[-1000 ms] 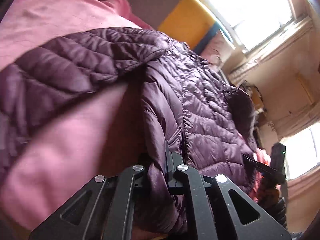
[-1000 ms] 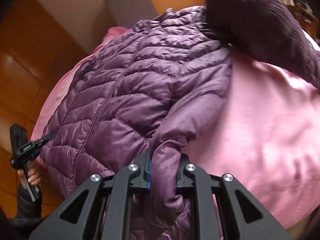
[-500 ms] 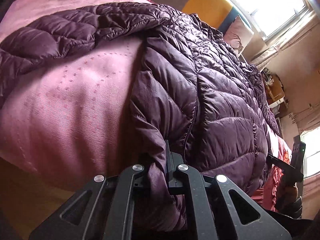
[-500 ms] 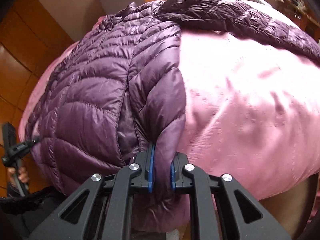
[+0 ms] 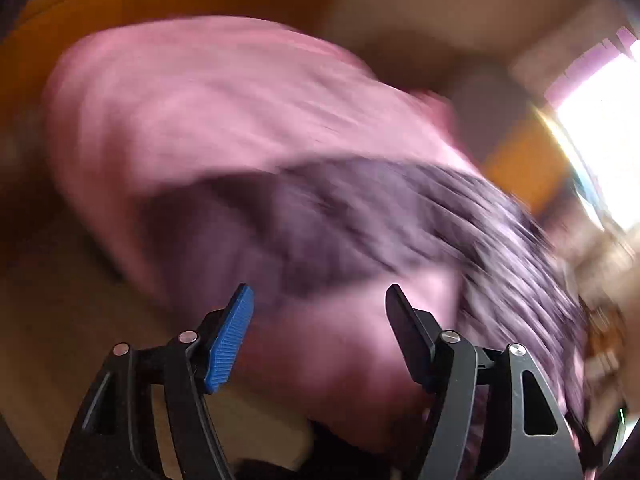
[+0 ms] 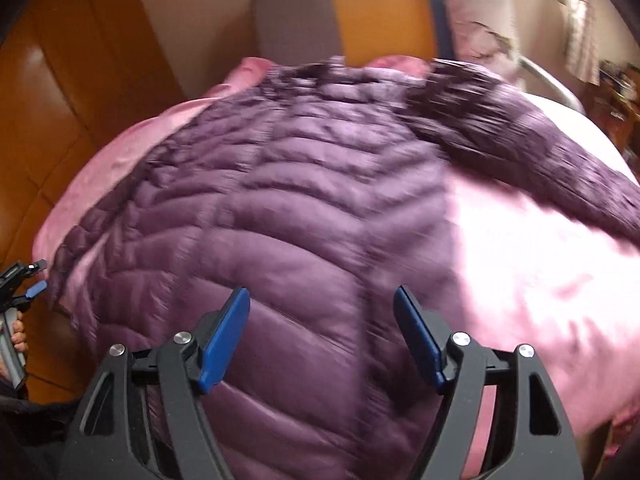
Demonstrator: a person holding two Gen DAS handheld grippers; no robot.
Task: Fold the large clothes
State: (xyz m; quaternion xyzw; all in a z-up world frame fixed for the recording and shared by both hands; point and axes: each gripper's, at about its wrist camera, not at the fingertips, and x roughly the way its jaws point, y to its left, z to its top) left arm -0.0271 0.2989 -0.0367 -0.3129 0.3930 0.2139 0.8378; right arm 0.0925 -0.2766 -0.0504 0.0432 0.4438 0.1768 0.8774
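Observation:
A purple quilted puffer jacket (image 6: 304, 208) lies spread flat on a pink bed cover (image 6: 532, 264), one sleeve (image 6: 532, 148) stretched out to the right. My right gripper (image 6: 322, 296) is open and empty above the jacket's lower part. In the blurred left wrist view my left gripper (image 5: 320, 294) is open and empty over the pink cover (image 5: 208, 108), with the jacket's other sleeve (image 5: 340, 216) lying across just ahead of the fingertips. The left gripper also shows at the left edge of the right wrist view (image 6: 24, 284).
A grey and orange headboard (image 6: 360, 20) and a pink pillow (image 6: 476, 28) stand at the far end of the bed. Wooden floor (image 6: 36, 120) lies to the left. A bright window (image 5: 604, 132) is at the right.
Both grippers have let go of the jacket's hem and opened. They have drawn back from it, and the left one is swinging fast to the left. The jacket now lies flat.

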